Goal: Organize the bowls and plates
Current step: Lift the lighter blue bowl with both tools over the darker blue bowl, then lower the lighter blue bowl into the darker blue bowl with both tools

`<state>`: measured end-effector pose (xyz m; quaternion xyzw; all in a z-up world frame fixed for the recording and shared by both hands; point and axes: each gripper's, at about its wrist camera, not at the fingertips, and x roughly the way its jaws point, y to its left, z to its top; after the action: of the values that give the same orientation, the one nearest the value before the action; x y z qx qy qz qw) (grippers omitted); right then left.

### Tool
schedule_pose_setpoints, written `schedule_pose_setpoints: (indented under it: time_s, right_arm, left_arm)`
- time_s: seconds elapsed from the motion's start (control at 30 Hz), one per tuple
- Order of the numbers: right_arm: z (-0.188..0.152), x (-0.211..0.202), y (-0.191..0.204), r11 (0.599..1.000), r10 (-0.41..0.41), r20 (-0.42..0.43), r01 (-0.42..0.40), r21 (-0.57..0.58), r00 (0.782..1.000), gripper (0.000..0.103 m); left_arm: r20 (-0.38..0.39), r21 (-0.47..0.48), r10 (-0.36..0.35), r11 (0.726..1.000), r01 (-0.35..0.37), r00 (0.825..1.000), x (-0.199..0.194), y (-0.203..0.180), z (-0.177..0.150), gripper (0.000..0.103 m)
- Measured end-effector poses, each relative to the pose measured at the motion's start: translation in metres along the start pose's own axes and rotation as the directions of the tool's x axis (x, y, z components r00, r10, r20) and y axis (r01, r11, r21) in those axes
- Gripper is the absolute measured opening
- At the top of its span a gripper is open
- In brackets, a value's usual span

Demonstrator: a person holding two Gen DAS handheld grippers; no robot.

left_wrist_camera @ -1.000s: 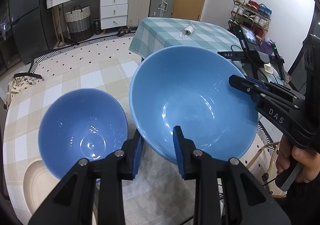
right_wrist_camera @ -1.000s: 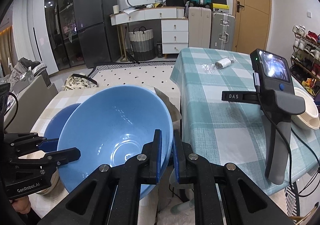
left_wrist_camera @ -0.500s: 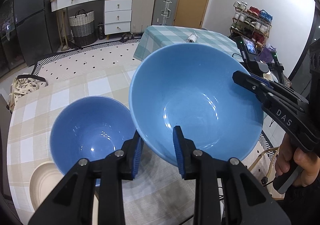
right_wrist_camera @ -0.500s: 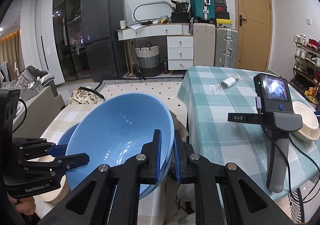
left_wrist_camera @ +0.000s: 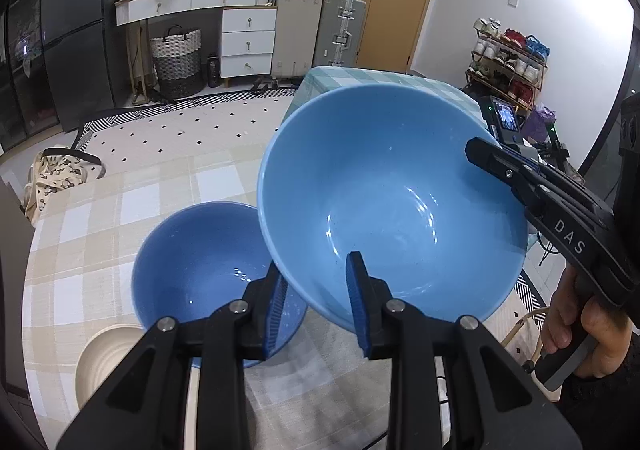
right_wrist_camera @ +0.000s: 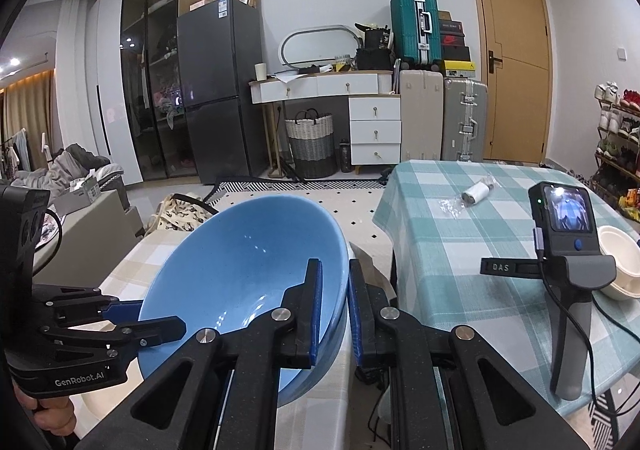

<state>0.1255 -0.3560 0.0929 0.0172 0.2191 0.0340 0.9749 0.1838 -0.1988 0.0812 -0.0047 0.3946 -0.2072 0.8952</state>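
The large blue bowl (left_wrist_camera: pixel 392 205) hangs in the air between the two grippers, tilted, with its open mouth turned up and toward the person. The left gripper (left_wrist_camera: pixel 316 306) pinches the near rim, one of its fingers (left_wrist_camera: pixel 357 298) inside the wall and the other outside, underneath. The right gripper (right_wrist_camera: pixel 334 310) clamps the opposite rim, its fingers nearly together with only the thin wall between them. So both sets of fingers stand narrow and both hold this one bowl, at two points across its mouth.

The relation that counts is below and to the left, as the left wrist view has it. The smaller blue bowl (left_wrist_camera: pixel 204 270) sits upright on the beige checked surface (left_wrist_camera: pixel 100 209), mouth up, and the carried bowl's lower edge overlaps its right side in that view. The carried bowl is lifted clear of it; I see no contact. A cream plate (left_wrist_camera: pixel 102 354) lies just beside the small bowl, nearer the surface's edge.

In my judgement the bowls are about to be stacked or set side by side. As the carried one looks the wider, it would not nest inside the smaller; it would need a bare patch of surface. Neither hand can let go alone without the bowl tipping. The second table with the green checked cloth (right_wrist_camera: pixel 472 234) stands off to the right.
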Motion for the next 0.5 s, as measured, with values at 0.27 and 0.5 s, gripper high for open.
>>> schedule_pose_setpoints:
  time_s: [0.27,0.5]
  right_arm:
    - [0.006,0.009,0.020,0.999,0.035,0.003,-0.035,-0.015,0.999,0.014]
    - [0.008,0.021,0.033,0.998,0.063,-0.003,-0.063,-0.027,0.998,0.014]
  left_arm:
    - [0.014,-0.027,0.021,0.999,-0.020,1.000,-0.011,0.019,-0.001,0.028]
    - [0.021,-0.051,0.040,0.998,-0.039,0.999,-0.017,0.037,-0.003,0.028]
